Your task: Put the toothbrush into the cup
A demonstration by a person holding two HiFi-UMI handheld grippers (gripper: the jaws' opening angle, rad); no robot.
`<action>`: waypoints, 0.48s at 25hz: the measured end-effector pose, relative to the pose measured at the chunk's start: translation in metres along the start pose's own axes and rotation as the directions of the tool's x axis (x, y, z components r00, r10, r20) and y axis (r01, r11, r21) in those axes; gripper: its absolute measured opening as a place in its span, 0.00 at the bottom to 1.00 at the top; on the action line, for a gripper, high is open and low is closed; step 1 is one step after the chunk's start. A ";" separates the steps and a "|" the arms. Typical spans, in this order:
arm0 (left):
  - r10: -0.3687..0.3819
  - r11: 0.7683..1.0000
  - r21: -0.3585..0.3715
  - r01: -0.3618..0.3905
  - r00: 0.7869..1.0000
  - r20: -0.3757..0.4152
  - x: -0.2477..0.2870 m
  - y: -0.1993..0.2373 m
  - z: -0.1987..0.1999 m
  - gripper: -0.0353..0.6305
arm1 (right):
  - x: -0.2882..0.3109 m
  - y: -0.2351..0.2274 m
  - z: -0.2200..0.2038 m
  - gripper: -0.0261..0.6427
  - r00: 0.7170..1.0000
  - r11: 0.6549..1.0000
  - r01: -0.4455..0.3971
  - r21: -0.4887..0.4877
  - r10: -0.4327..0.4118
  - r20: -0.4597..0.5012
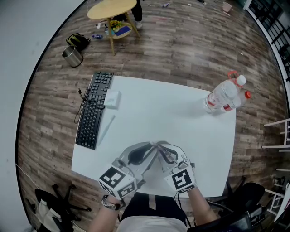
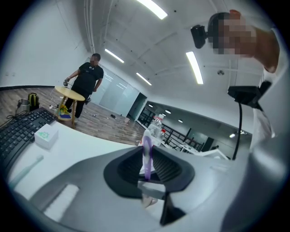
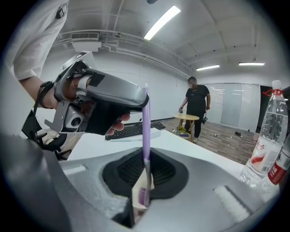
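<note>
Right gripper view shows the right gripper [image 3: 145, 158] with its jaws drawn almost together, the black ribbed pads pressing on a slim purple plastic toothbrush [image 3: 146, 127]. The bristled head lies at the near end, close to the camera, and the handle rises upright past the jaw tips. Its top end reaches the tips of the grey left gripper [image 3: 138, 96], which comes in from the left of that view. In the left gripper view those jaws are narrowed to a slit, and the toothbrush stands clamped between the dark pads. Both grippers therefore have hold of it at once.

From the head view the two grippers meet tip to tip above the near part of the square white table [image 1: 172, 113]; the toothbrush is too small to make out there. Farther off, a black computer keyboard [image 1: 93, 111] lies along the table's left edge with a small white box [image 1: 112, 99] just beside it. Clear plastic water bottles [image 1: 224, 95] stand at the far right corner. Beyond the table, on the wood-plank floor [image 1: 181, 45], are a round wooden side table [image 1: 111, 9] and a metal bin [image 1: 72, 55].
</note>
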State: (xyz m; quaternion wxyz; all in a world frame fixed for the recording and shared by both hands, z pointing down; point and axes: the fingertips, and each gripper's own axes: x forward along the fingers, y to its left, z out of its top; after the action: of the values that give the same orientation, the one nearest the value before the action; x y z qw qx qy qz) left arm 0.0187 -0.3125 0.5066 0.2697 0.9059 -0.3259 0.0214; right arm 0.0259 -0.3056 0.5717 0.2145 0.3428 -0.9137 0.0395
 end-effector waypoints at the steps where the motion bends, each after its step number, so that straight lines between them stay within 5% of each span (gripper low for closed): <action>1: 0.002 1.000 -0.001 -0.002 1.000 -0.003 0.000 0.001 -0.002 0.17 | 0.000 0.000 -0.003 0.07 1.000 1.000 0.002 0.001 -0.002 -0.009; 12: 0.009 0.999 -0.045 -0.010 1.000 -0.030 0.001 0.006 -0.016 0.16 | 0.004 0.002 -0.014 0.07 0.996 0.998 0.014 -0.058 -0.019 -0.090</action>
State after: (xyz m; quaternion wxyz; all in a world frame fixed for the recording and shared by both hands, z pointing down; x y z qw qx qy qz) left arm 0.0182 -0.3088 0.5231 0.2949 0.8976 -0.3264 0.0288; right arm 0.0270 -0.3037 0.5858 0.2658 0.3419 -0.9010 0.0272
